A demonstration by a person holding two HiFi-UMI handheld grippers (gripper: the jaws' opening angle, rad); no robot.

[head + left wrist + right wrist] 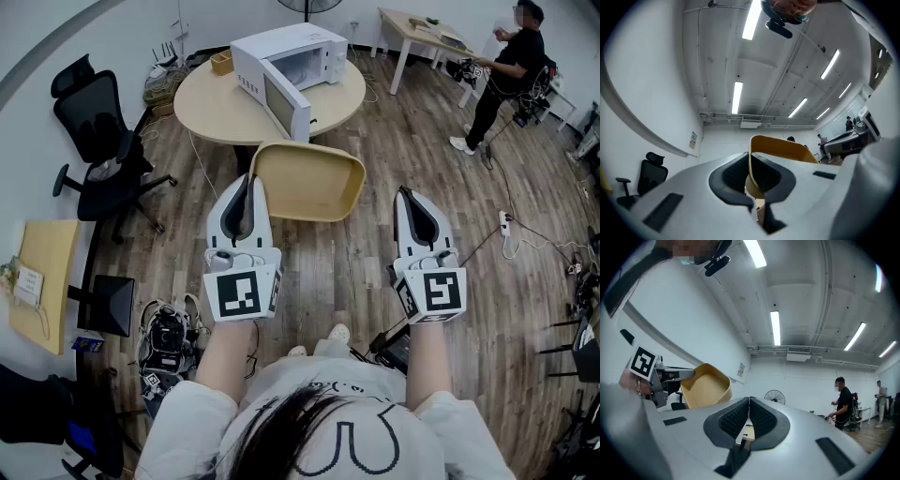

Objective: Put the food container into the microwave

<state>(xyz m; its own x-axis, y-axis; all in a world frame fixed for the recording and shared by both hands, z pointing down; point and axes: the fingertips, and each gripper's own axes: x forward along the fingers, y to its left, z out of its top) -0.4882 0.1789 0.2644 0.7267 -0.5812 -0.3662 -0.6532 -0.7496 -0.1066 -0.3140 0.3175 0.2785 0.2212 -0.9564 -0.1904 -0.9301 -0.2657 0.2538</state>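
A: State of L gripper [752,176]?
B: Clamped on food container [309,183], pinching its thin tan rim btwn the dark pads [731,176]. Plain in L gripper view.
A: Where's the container, then?
B: Up in the air, in front of the body, above wood floor [375,272]. Tilted, w/ its inside showing to the head cam. Gripped at its L edge only.
A: R gripper [749,417]?
B: Closed jaw on jaw, holding nothing. Level w/ the L one, to the R of the container & not touching it.
A: Microwave [291,64]?
B: On round table [220,112], beyond the container. Door [286,105] swung wide open, white cavity facing this way.
A: Container inside yet?
B: No. Apart from the microwave, near the table's closer edge.
A: Anything else around?
B: Small box [222,62] on the table, just L of the microwave. Black office chair [98,131] over by the L wall. Person in black [511,66] standing far R, near a second table [417,28]. Fan [774,397] in R gripper view, against the back wall.
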